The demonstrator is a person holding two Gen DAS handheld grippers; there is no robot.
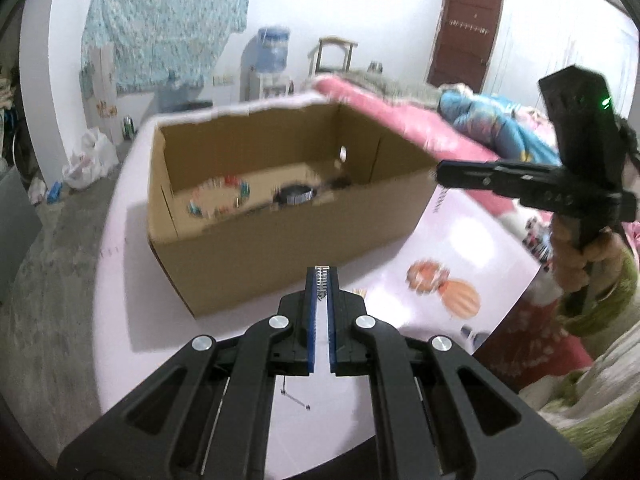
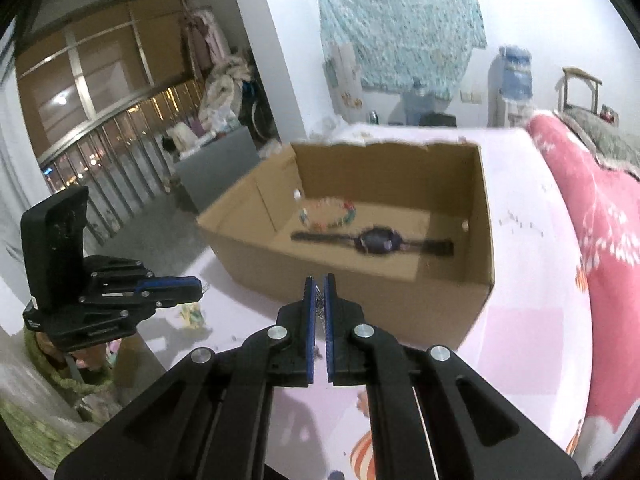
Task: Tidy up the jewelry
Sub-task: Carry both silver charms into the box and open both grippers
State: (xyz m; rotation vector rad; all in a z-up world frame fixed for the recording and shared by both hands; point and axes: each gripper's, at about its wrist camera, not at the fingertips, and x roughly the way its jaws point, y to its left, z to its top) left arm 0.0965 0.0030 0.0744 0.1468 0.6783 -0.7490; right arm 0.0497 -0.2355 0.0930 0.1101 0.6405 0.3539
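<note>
Left wrist view: my left gripper point(image 1: 322, 280) is clamped shut on a small silvery metal piece point(image 1: 322, 276) that pokes up between the blue pads. Ahead sits an open cardboard box point(image 1: 280, 240) on the pale pink table point(image 1: 120, 280). Inside, a beaded bracelet point(image 1: 220, 198) lies at left and a watch point(image 1: 296, 196) at right, apart. My right gripper point(image 1: 440, 172) hangs over the box's right corner, seen side-on.

Right wrist view: my right gripper point(image 2: 319, 280) is pinched closed on a thin chain point(image 2: 319, 304) dangling between the pads. Bracelet point(image 2: 328, 214) and watch point(image 2: 374, 242) rest on the box point(image 2: 360, 288) floor, just beside each other. My left gripper point(image 2: 200, 286) shows at left, low, above the table point(image 2: 528, 280) edge.
</note>
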